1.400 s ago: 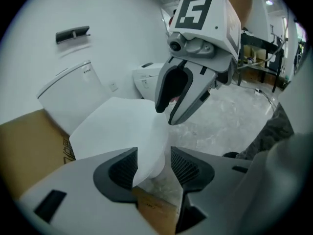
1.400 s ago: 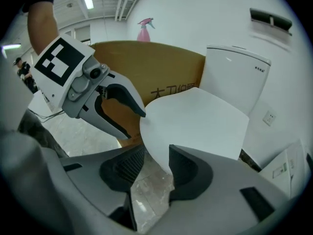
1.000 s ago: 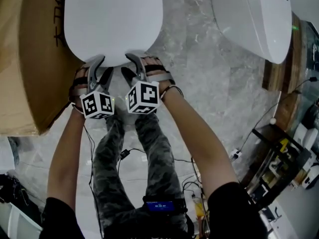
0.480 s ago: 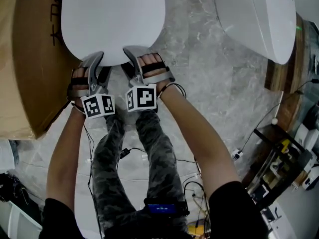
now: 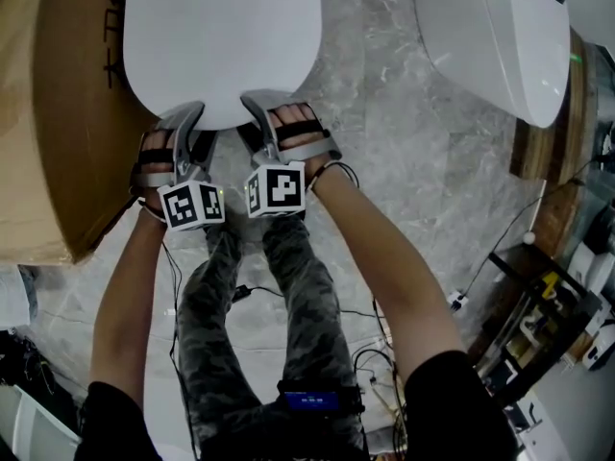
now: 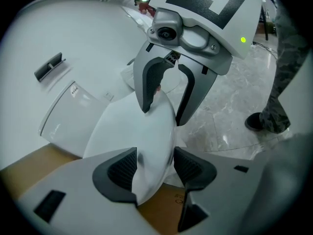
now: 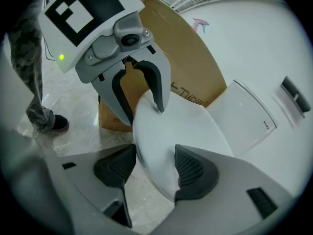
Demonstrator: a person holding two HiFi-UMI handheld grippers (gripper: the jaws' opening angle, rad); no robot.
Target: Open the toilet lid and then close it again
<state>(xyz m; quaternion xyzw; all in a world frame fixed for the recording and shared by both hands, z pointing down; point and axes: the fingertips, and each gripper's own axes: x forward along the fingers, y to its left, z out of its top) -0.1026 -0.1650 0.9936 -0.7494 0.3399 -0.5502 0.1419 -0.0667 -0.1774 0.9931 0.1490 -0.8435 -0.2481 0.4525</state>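
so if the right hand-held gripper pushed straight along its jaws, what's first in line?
The toilet lid: its front rim sits between the jaws of the right hand-held gripper, which have just been opening. Going on would likely drive the rim deeper between them; depth unclear.

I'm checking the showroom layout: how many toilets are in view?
2. One toilet, lid down, is directly ahead, beside the cardboard box; the second toilet stands at upper right. More may lie outside the frame.

Right hand-held gripper, jaws just opened wider, straddles toilet lid.
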